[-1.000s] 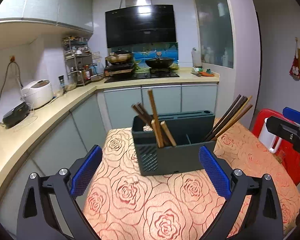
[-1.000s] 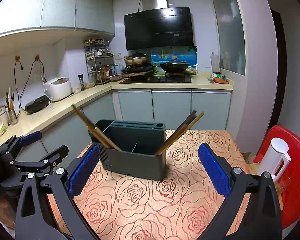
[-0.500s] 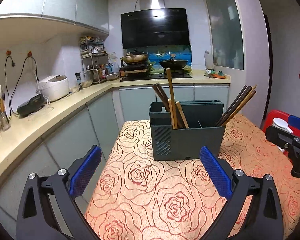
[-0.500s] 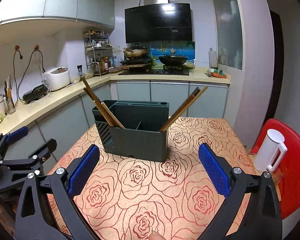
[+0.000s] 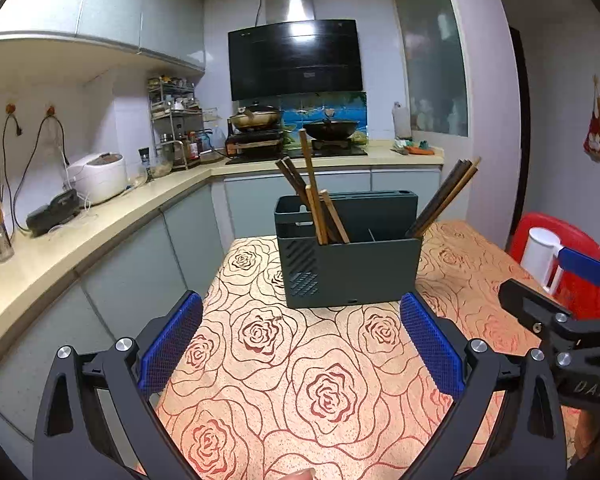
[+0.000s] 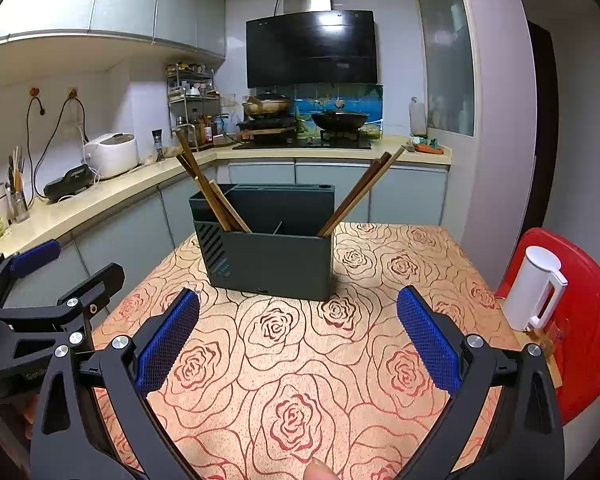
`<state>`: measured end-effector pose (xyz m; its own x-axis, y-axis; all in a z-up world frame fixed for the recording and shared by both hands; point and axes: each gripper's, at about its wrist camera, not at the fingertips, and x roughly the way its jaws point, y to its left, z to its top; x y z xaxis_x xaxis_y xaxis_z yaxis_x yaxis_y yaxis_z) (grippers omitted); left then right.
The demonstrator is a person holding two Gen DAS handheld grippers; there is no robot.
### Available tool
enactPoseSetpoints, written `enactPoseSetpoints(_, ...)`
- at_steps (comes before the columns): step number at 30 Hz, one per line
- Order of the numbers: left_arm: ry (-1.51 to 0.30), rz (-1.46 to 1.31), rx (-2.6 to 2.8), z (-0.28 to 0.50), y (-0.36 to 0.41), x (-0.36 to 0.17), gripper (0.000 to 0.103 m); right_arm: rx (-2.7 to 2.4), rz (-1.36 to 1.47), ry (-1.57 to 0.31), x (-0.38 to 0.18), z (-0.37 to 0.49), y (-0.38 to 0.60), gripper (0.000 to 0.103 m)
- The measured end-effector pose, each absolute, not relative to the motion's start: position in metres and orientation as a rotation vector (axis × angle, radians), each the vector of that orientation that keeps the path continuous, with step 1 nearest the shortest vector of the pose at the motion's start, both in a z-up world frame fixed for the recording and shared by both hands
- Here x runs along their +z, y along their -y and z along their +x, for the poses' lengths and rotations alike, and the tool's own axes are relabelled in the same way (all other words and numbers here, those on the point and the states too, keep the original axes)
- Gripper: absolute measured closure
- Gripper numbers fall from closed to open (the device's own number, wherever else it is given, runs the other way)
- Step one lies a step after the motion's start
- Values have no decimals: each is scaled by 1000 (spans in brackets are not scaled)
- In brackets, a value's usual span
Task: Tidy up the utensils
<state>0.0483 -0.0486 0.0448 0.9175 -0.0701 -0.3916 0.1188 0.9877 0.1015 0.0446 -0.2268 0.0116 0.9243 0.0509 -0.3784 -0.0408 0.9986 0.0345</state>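
Rose-patterned cloth covers the table (image 5: pixel 332 392) in front of me, and behind it the kitchen counter (image 5: pixel 100 232) wraps from the left wall round to the stove at the back. I hold my left gripper (image 5: pixel 300 344) low over the near part of the table, its blue pads spread wide with nothing between them. My right gripper (image 6: pixel 298 338) hangs the same way, jaws fully apart and empty, just beside the left one; each shows at the edge of the other's view.

Ahead of both stands the dark green utensil holder (image 6: pixel 272 256), upright on the cloth toward the far side of the table, apart from my fingertips. One bundle of chopsticks (image 6: pixel 208 188) leans out of its left compartment toward the counter; a second bundle of dark chopsticks (image 6: pixel 360 192) leans out of its right end toward the wall. The middle compartment, behind a thin divider, looks open, though I cannot see its floor.

Between my jaws and the holder lies a bare stretch of cloth. The table's left edge runs close along the lower cabinets, leaving a narrow gap. On the right the cloth ends near a red chair (image 6: pixel 580 320), where a white jug (image 6: pixel 534 288) stands just past the table's corner.
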Motion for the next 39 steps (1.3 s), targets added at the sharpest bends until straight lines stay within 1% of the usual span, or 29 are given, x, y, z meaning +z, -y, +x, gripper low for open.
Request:
enactPoseSetpoints(10,-437,104,-53,60,38,38,7,23,26,-390,11,46,233,7)
enactPoseSetpoints(39,-445,98,-48,62,33,38,7,6,43,-397,11,50,243,7)
